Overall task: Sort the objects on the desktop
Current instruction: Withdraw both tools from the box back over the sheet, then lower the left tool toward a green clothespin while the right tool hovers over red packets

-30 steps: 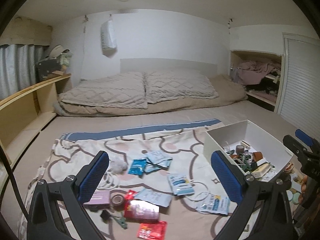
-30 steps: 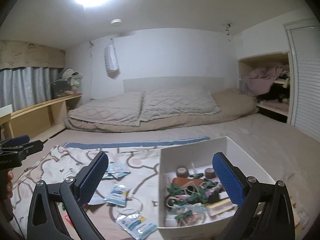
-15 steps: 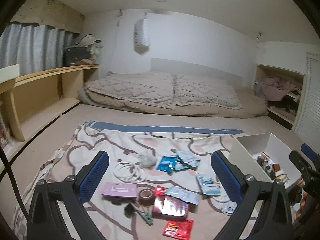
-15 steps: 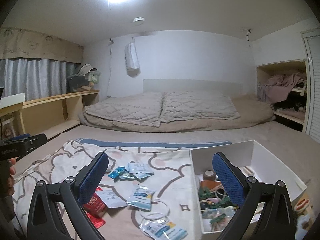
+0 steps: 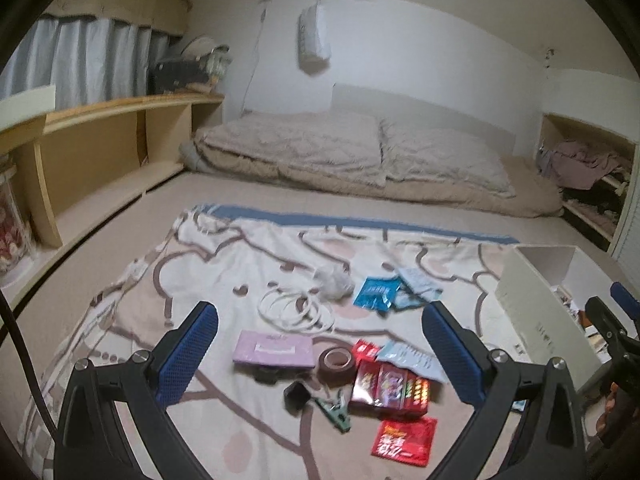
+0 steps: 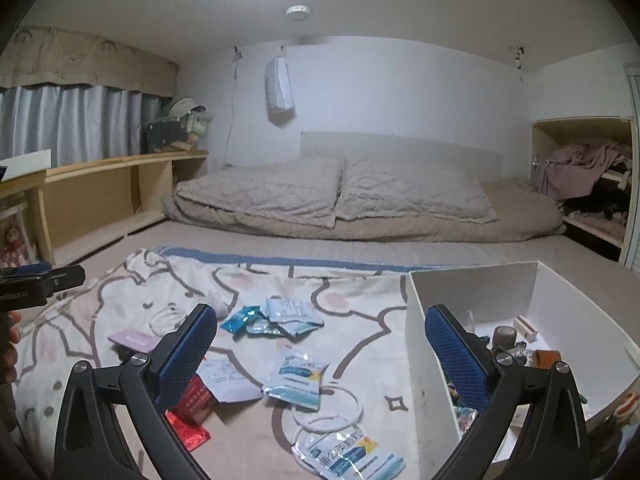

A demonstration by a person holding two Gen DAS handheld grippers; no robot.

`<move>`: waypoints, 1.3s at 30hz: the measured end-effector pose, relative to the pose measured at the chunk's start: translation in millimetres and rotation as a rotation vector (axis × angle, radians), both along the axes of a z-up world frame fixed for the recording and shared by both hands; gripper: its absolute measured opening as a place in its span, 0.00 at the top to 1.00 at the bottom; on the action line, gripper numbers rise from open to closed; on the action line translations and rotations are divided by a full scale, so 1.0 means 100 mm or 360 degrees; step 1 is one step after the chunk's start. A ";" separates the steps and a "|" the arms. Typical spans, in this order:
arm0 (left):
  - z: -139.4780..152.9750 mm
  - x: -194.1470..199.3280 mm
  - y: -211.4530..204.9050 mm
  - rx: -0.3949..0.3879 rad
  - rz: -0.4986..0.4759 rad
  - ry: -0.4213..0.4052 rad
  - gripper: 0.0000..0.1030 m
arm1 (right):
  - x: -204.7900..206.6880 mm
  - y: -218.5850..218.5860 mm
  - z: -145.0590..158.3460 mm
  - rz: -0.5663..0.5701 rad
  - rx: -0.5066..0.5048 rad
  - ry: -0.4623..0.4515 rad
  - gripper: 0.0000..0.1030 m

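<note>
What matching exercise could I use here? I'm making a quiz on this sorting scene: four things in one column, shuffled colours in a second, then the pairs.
Things:
1. storage box
2. tape roll
3. flat pouch
4. clip

Colours:
A. green
B. white
C. brown
D. pale purple

Pairs: 1-B, 2-C, 3-D, 4-A

Both wrist views face the bed point(image 5: 360, 160), sharing the patterned blanket point(image 6: 280, 280).
</note>
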State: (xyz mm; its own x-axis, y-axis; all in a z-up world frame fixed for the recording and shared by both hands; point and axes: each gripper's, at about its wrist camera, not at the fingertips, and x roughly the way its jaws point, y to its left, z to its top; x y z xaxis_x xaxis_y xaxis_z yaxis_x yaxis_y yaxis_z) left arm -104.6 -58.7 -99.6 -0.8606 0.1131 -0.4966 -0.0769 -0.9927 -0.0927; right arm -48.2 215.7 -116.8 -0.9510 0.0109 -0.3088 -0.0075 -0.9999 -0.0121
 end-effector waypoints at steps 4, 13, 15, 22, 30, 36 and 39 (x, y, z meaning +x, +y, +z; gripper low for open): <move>-0.12 -0.05 -0.07 -0.0044 0.0057 -0.0049 0.00 | -0.04 -0.05 -0.09 0.0015 0.0026 -0.0026 0.00; -0.51 -0.23 -0.11 -0.0069 0.0102 -0.0289 0.00 | -0.15 -0.24 -0.39 0.0106 0.0102 -0.0185 0.00; -0.63 -0.28 -0.08 -0.0093 0.0109 -0.0370 0.00 | -0.18 -0.30 -0.48 0.0149 0.0114 -0.0244 0.00; -0.93 -0.41 -0.07 -0.0131 0.0146 -0.0561 0.00 | -0.37 -0.62 -0.81 0.0316 0.0205 -0.0475 0.00; -1.16 -0.56 -0.16 -0.0193 0.0205 -0.0697 0.00 | -0.56 -0.86 -1.12 0.0444 0.0241 -0.0685 0.00; -1.26 -0.63 -0.09 -0.0228 0.0170 -0.0751 0.00 | -0.67 -0.96 -1.23 0.0504 0.0251 -0.0773 0.00; -1.33 -0.67 -0.04 -0.0262 0.0165 -0.0777 0.00 | -0.73 -1.01 -1.29 0.0524 0.0251 -0.0819 0.00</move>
